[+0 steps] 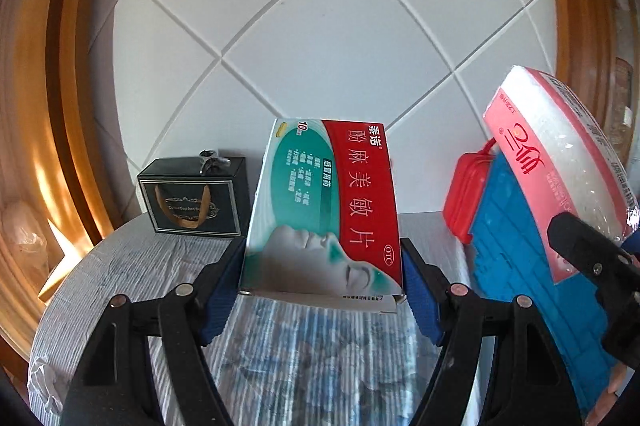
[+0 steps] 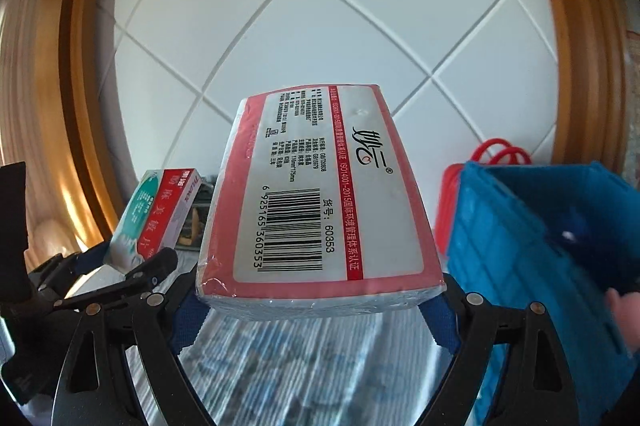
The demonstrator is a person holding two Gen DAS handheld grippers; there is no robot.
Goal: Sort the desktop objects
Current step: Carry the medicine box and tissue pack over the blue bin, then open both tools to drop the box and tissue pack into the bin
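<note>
My left gripper (image 1: 322,282) is shut on a red, green and white medicine box (image 1: 324,209), held upright above the table with its blue pads pressed on both side edges. My right gripper (image 2: 316,310) is shut on a pink and white tissue pack (image 2: 316,193), barcode side up, lifted over the cloth. In the left wrist view the tissue pack (image 1: 560,161) shows at the right with one black finger of the right gripper on it. The medicine box (image 2: 160,214) and the left gripper appear at the left of the right wrist view.
A blue plastic basket (image 2: 552,254) stands at the right, with a red basket (image 1: 466,201) behind it. A black gift box (image 1: 192,195) sits at the back left of the table with the striped cloth (image 1: 132,266). A white panelled wall with a wooden frame rises behind.
</note>
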